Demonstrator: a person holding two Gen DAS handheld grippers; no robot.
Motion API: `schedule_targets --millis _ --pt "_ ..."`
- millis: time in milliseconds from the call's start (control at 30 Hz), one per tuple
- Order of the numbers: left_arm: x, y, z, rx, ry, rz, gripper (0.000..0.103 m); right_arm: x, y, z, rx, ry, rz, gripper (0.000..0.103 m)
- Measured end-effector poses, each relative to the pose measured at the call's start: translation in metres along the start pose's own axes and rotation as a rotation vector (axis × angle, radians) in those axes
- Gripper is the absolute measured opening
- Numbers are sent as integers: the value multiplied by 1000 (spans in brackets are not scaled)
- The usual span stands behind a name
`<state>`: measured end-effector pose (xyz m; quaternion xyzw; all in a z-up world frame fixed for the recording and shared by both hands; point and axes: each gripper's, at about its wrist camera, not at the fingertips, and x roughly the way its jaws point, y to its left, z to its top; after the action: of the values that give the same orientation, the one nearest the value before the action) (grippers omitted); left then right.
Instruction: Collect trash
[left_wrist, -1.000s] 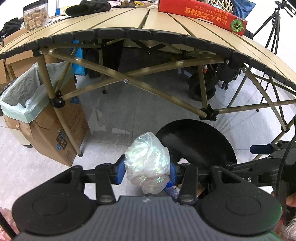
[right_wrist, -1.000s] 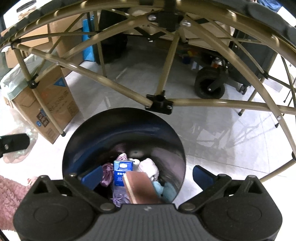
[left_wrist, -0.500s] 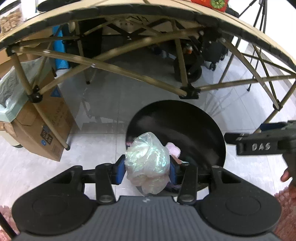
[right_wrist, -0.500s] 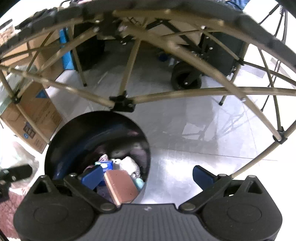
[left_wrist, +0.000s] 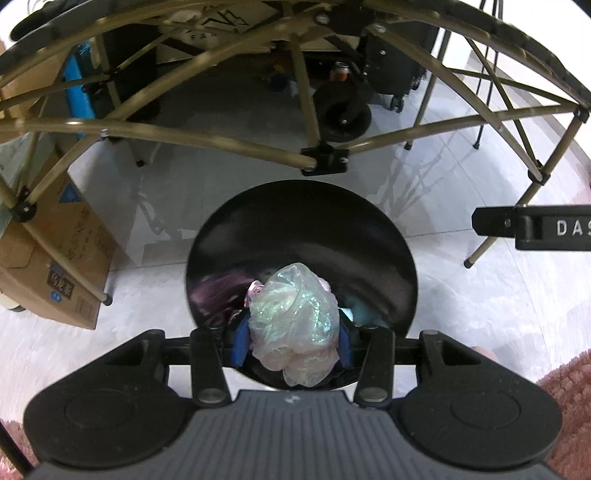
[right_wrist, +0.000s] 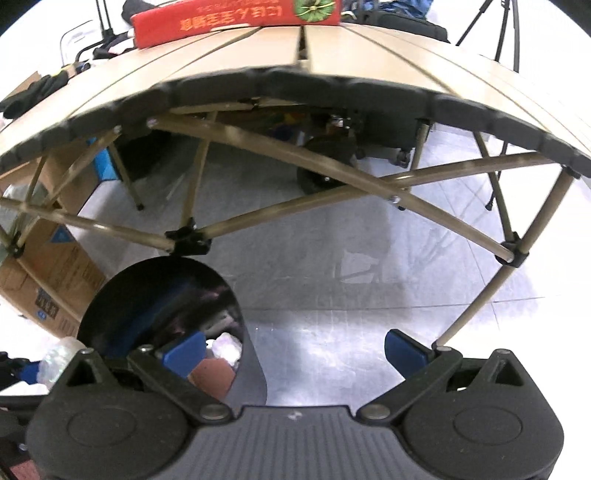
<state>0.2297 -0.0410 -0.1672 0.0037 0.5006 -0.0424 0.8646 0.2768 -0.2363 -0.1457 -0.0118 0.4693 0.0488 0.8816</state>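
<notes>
My left gripper (left_wrist: 293, 339) is shut on a crumpled clear plastic wrapper (left_wrist: 295, 321) with an iridescent sheen. It holds the wrapper right over the mouth of a round black trash bin (left_wrist: 301, 236) on the floor, with pink, purple and teal rubbish inside. In the right wrist view my right gripper (right_wrist: 293, 347) stands open and empty over bare floor, to the right of the bin (right_wrist: 147, 295). The wrapper (right_wrist: 61, 356) shows at that view's left edge. A brown packet (right_wrist: 212, 376) and white scraps lie in the bin.
A folding table with a tan slatted top (right_wrist: 332, 59) and crossed metal legs (left_wrist: 221, 142) stands over the bin. A red box (right_wrist: 236, 18) lies on it. A cardboard box (left_wrist: 55, 266) lined with a bag stands at left. A tripod (right_wrist: 495, 29) is far right.
The left gripper carried the wrapper from beside the bin to over its opening and dropped lower. The right gripper withdrew rightward and up, off the bin, so the tabletop came into its view.
</notes>
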Motion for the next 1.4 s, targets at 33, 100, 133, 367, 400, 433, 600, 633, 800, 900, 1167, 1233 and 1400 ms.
schedule_targets --millis 33,100,133,367,400,433,600,633,800,900,1167,1233,1400 --pt "2 -3 1 6 1 1 46 -1 -2 0 6 -3 -1 103" --pt "6 -7 3 11 8 -1 46 -3 -5 0 17 -8 -4 103" --pt "8 -9 4 12 12 -2 46 -3 -6 0 21 -10 -5 103" --pt "22 -24 13 19 20 5 46 -8 -13 2 53 -29 -12 103" --pt "25 -25 15 15 21 4 46 -8 -14 2 57 -29 -14 103" --pt "27 -27 16 14 19 7 46 -8 -15 3 61 -29 -14 103" --pt "38 -35 24 26 8 28 46 -8 -19 4 78 -39 -18 103" --pt "40 -36 25 27 10 31 46 -8 -19 5 81 -39 -20 103" --pt "48 -33 25 18 31 44 50 -5 -18 6 86 -32 -21 103" --pt "47 -30 26 8 32 63 76 -4 -16 6 81 -30 -17 103" --pt "46 -24 27 -34 57 61 103 -2 -14 6 75 -26 -15 103" --pt "46 -24 27 -33 58 62 103 -2 -15 7 74 -25 -14 103" --pt "45 -25 26 -26 52 64 103 -1 -14 7 74 -24 -13 103"
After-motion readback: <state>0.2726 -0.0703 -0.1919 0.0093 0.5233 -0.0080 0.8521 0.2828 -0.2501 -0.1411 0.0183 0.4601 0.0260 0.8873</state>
